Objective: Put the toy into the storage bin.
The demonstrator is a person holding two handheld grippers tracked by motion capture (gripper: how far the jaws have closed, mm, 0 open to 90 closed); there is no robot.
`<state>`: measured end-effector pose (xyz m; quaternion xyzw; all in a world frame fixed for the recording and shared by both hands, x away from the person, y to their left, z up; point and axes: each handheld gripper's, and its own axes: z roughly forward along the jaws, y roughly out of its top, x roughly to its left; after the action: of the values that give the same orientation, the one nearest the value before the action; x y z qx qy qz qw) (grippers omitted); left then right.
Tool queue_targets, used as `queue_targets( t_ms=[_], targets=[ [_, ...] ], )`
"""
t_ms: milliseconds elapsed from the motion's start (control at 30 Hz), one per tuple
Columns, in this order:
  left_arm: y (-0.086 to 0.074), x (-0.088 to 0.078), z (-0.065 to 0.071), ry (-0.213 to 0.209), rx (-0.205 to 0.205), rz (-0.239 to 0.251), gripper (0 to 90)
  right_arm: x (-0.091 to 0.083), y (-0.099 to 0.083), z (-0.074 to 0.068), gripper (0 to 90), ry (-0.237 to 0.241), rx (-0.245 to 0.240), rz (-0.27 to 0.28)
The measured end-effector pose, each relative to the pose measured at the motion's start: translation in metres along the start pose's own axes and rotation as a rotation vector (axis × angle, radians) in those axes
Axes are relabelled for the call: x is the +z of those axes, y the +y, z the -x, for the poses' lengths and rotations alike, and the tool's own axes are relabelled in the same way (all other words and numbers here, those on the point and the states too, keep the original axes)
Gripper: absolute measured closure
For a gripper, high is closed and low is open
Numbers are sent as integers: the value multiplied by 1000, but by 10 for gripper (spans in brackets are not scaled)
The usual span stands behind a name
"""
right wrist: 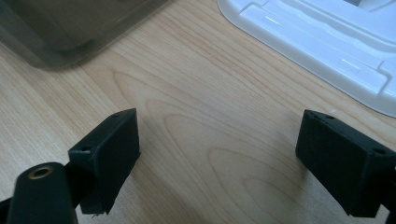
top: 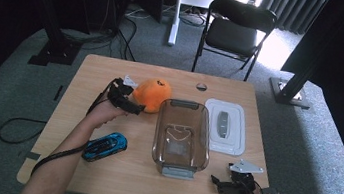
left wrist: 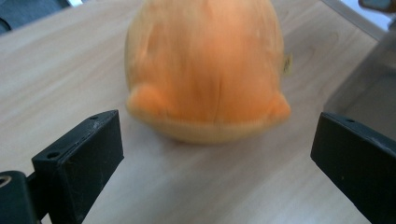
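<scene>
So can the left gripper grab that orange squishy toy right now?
Probably yes. The left gripper has its jaws wide open, aimed at the orange plush toy just ahead, with only bare table between them.

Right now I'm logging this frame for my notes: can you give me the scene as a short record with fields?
surface: wooden table
left gripper: open, jaws apart in front of the orange plush toy, not touching it
right gripper: open, holding nothing, over bare table near the front right edge
centre: clear plastic container, empty
right of container: white lid, flat
front left: blue toy car
</scene>
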<state>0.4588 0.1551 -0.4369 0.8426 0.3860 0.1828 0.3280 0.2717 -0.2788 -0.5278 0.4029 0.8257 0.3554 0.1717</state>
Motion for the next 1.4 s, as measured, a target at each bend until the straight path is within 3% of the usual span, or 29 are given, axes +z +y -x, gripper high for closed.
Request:
queue_targets(
  t_ms=[133,233,267,367,533,633,667,733,767,800,1000,1133,1300,1333,1400],
  targets=[
    [8,8,3,26,6,11,30,0,0,0,132,0,0,0],
    [13,13,3,18,-2,23,30,0,0,0,132,0,0,0],
    [14,15,3,-2,-6,21,30,0,0,0,135,0,0,1],
    [19,24,4,9,12,-12,30,0,0,0,136,0,-1,2],
    [23,38,0,4,-3,-30,31,0,0,0,136,0,-1,2],
    [24,49,3,9,10,-63,31,0,0,0,137,0,-1,2],
    [23,52,5,29,16,-75,31,0,0,0,137,0,-1,2],
    [21,57,4,31,4,-93,30,0,0,0,137,-3,2,1],
    [21,57,4,31,4,-93,30,0,0,0,137,-4,2,1],
    [20,60,1,32,-21,-105,31,0,0,1,137,-8,5,2],
    [21,62,2,39,-13,-130,73,0,0,1,137,-16,15,1],
    [21,62,5,59,-10,-134,180,0,0,1,136,-18,18,1],
    [21,57,7,82,-37,-114,433,0,0,2,136,-4,31,7],
    [20,53,6,78,-51,-103,483,1,1,4,136,-1,55,14],
    [20,49,5,67,-50,-84,569,3,4,4,140,-27,56,6]
  ],
)
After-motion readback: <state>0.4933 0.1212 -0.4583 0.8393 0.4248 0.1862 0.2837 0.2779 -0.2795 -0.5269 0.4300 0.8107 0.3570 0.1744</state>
